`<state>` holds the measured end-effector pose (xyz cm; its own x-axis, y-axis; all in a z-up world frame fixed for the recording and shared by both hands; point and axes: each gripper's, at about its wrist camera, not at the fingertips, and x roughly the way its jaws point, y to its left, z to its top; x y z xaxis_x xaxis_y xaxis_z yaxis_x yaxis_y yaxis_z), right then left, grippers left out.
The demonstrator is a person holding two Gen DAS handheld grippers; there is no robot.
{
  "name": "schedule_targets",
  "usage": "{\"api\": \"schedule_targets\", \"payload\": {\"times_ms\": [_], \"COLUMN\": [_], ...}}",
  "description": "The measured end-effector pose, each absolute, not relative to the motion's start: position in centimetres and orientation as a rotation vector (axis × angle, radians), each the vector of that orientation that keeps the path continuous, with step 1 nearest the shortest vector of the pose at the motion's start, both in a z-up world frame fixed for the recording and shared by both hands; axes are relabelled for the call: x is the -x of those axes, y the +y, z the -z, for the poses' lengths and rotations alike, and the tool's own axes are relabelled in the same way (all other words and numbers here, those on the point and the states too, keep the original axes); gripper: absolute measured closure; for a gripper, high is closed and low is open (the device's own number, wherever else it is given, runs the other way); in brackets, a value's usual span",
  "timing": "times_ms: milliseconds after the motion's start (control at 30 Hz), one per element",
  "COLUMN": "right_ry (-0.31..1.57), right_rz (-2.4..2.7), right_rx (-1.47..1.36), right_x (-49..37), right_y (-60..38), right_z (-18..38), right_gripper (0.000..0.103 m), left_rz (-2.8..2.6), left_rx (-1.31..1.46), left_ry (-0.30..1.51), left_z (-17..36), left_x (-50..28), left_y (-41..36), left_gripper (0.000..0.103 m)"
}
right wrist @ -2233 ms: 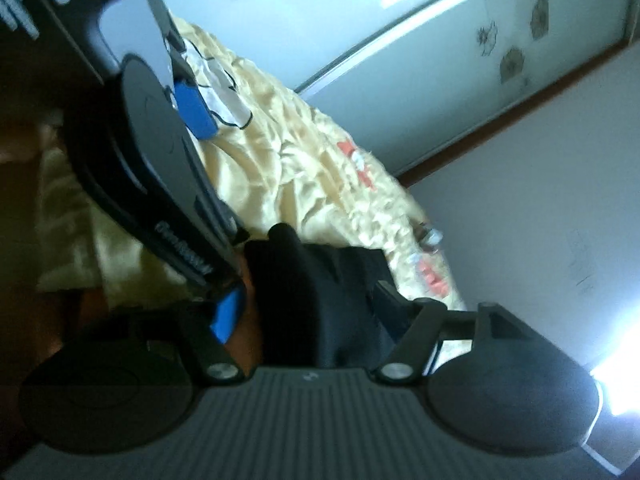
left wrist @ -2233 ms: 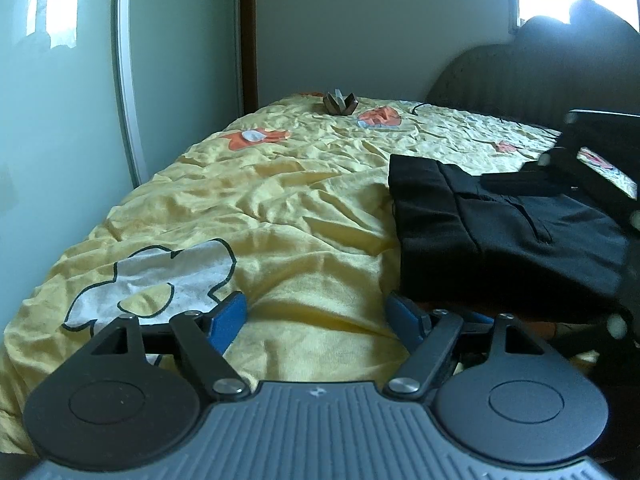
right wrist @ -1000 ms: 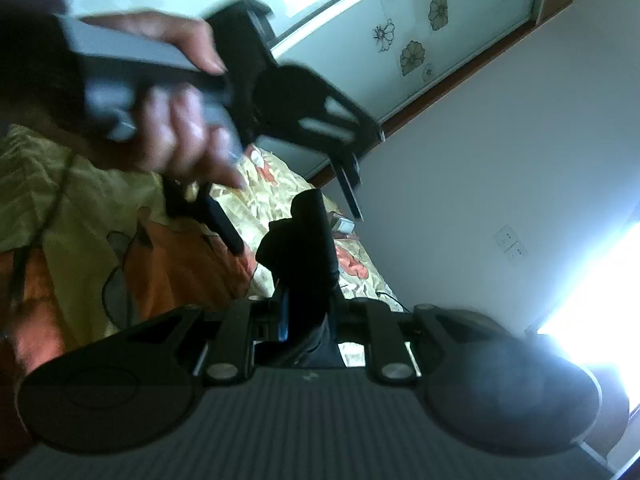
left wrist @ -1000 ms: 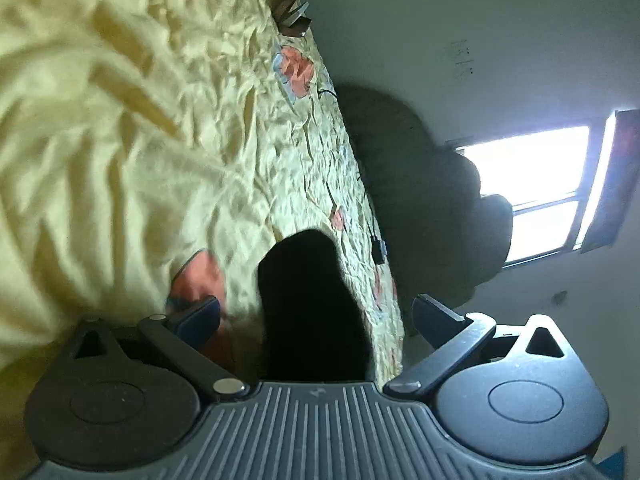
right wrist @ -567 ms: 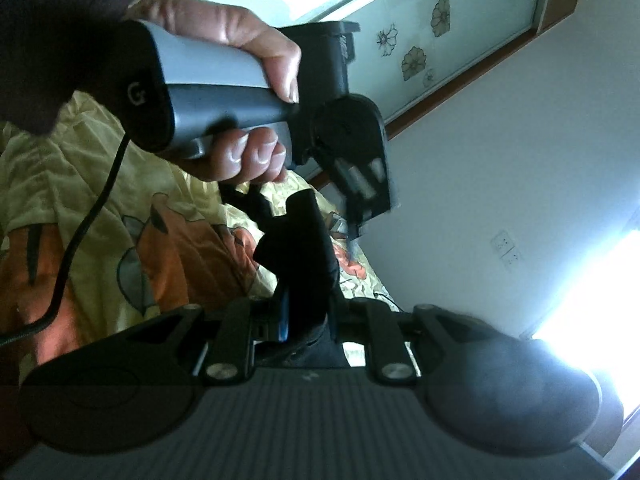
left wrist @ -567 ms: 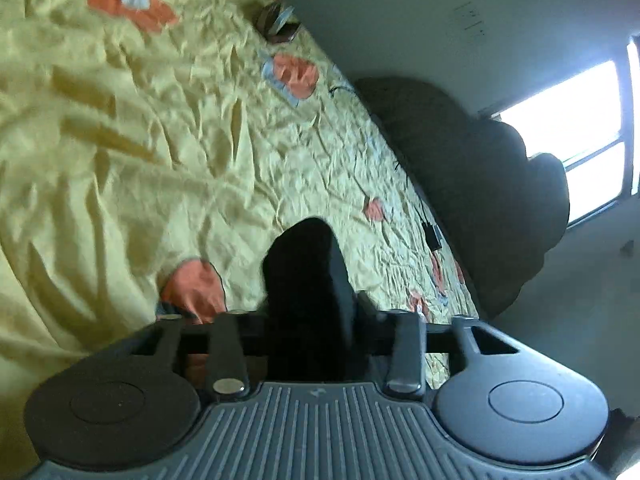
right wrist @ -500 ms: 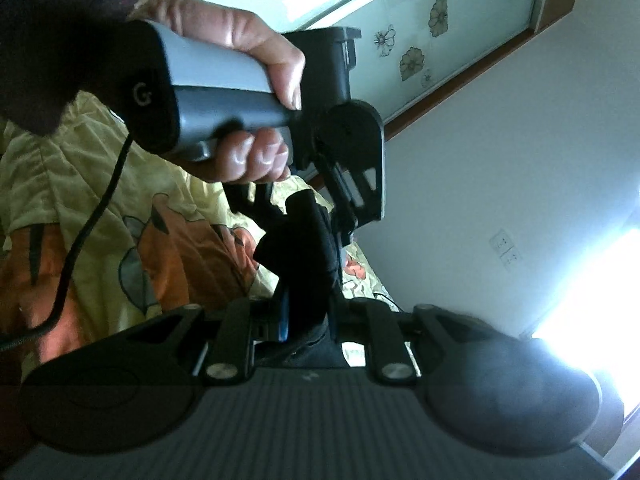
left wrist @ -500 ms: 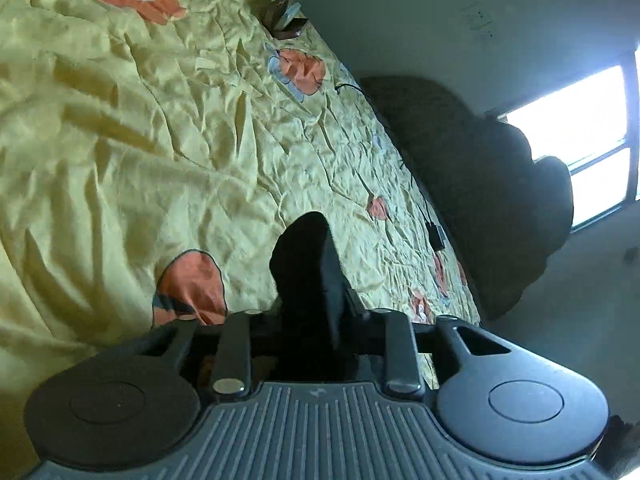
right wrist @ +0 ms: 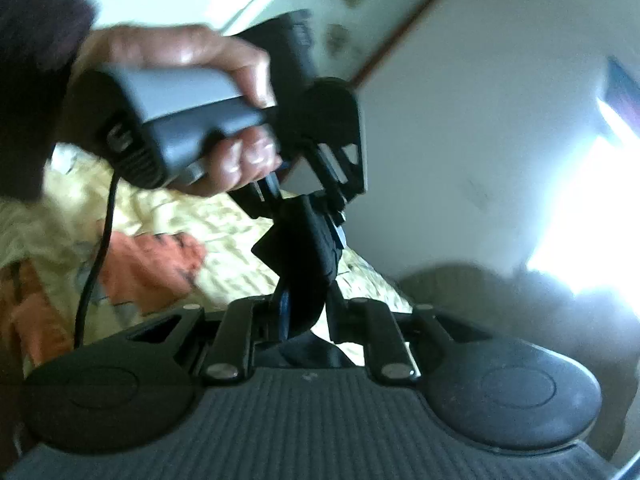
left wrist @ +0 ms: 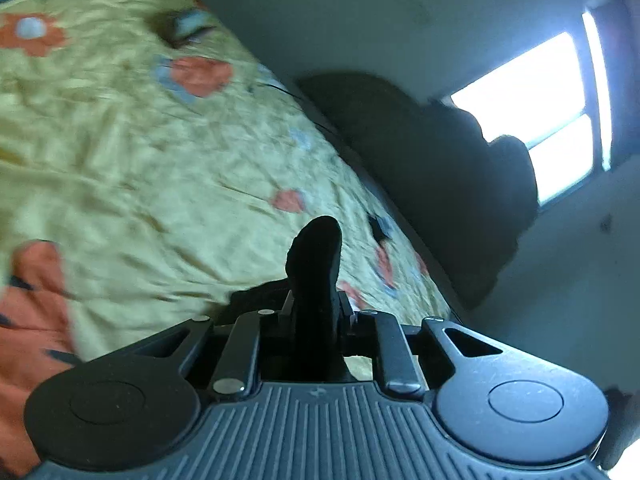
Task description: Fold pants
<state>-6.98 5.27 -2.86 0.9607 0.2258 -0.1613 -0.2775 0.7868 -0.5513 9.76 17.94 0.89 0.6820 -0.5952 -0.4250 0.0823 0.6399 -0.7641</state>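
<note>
- Between your two grippers, above the yellow bedspread (left wrist: 160,168), hang the black pants (left wrist: 316,272); both tools grip the same bunch of cloth, close together.
- Your left gripper (left wrist: 314,312) is closing on a wad of the fabric, which stands up between its fingers, pads already pressing it.
- Your right gripper (right wrist: 306,312) is pinched tight on another fold of the pants, and the cloth runs from it up to the left tool just ahead.
- Seen from the right wrist, your left hand (right wrist: 208,116) wraps the grey handle, its tool pointing down onto the fabric from above left.
- How the garment's long axis runs cannot be told; most of it is hidden below the tools.
- Both hands are equally near, so the coming move likely turns on drawing them apart to stretch the held edge before laying it down.
- Both views are tilted, so your wrists are rolled; level them before spreading.
</note>
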Motion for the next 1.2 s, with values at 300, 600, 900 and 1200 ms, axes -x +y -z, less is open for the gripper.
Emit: {"api": "schedule_targets", "payload": {"times_ms": [300,600,900,1200], "right_ry": [0.166,0.225,0.367,0.468], "right_rz": [-0.121,0.022,0.05,-0.027], "right_rx": [0.385,0.214,-0.159,-0.664], "right_x": [7.9,8.7,9.6,9.8], "right_y": [-3.5,-11.6,-21.7,-30.5], "right_z": [1.4,2.2,4.4,8.3], "right_gripper": [0.089,0.089,0.088,0.088], "left_rz": [0.573,0.668,0.685,0.654], "left_rx": [0.636,0.492,0.306,0.041], "left_ry": [0.816,0.907,0.976,0.961], "left_z": [-2.0,-0.2,3.0,4.1], "left_x": [-11.0,-11.8,-11.3,-9.5], "left_y": [5.0,-6.4,-15.7,-20.9], "left_gripper": [0.086,0.086,0.086,0.082]}}
